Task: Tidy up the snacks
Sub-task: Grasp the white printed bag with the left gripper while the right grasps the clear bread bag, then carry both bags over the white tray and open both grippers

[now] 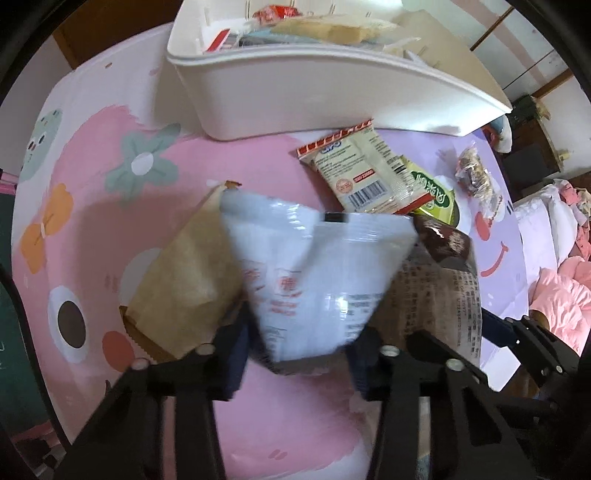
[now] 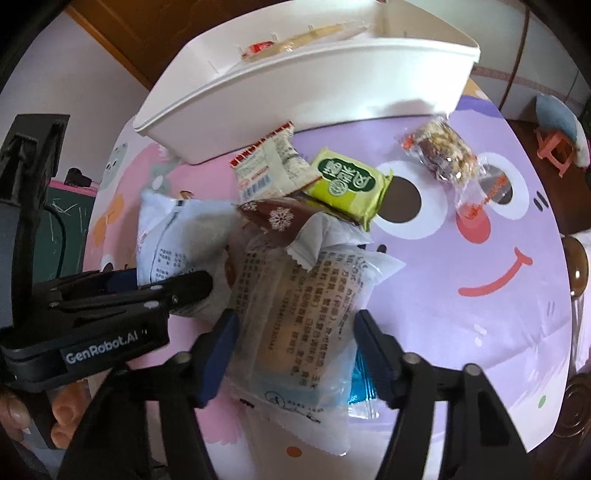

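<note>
White bin (image 1: 332, 92) at worktop (image 1: 92, 229) far edge held few snacks. Left claw (image 1: 299, 354) clamped white packet (image 1: 317, 273); right claw (image 2: 295, 350), part-open, straddled clear printed packet (image 2: 295, 314), grip uncertain. Four packets left loose.

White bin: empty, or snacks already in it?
Not empty. The white bin already holds several packets, including a red wrapper and a pale yellow packet. How full, cannot tell.

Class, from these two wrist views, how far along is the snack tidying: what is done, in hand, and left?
Done: the white bin already holds several snacks. In hand: the left gripper grips a white packet; the right gripper straddles a clear printed packet. Left: the red-edged packet, green packet and nut bar lie on the table.
</note>
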`<state>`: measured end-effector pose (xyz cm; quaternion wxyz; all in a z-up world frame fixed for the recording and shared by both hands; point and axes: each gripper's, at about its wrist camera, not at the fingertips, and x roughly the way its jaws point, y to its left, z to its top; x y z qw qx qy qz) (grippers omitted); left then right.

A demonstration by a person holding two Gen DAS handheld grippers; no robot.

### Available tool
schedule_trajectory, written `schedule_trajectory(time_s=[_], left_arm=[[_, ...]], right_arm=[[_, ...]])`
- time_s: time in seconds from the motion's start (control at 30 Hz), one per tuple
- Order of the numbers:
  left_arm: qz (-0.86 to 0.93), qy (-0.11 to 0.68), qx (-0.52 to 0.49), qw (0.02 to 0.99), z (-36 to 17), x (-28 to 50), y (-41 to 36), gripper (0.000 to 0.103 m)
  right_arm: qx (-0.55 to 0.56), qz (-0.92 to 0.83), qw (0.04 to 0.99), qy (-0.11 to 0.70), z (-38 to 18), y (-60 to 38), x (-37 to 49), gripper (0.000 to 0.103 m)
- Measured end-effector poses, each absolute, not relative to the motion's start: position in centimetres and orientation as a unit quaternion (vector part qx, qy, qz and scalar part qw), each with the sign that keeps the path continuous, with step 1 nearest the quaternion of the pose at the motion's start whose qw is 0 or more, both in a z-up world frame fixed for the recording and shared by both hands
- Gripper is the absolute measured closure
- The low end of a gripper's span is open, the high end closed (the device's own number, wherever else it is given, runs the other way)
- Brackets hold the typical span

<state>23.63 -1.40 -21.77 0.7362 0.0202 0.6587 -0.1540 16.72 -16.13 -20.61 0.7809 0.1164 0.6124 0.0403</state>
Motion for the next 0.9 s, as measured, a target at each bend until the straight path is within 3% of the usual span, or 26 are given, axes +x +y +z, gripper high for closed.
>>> schedule_trajectory(time_s=[0.07,0.17,0.47,0.9], left_arm=[[-0.148,0.656,0.021,0.74,-21.4,23.5,-1.3,0.07],[-0.149,0.65,0.016,0.745,-20.6,23.2,-1.2,0.07],[-0.157,0.623,-0.002,0.767,-15.6,21.5,0.0,0.07],[-0.18,0.559,-0.04,0.808,-5.1,21.1,-0.4,0.07]], right_arm=[[0.111,0.038,0.786,0.608,-20.1,-16.1,16.5,0.054],[0.112,0.039,0.785,0.608,-19.7,-16.4,16.2,0.057],[0.118,0.06,0.794,0.593,-15.5,-17.3,14.6,0.058],[0.104,0.09,0.847,0.513,-4.7,-19.0,14.8,0.057]])
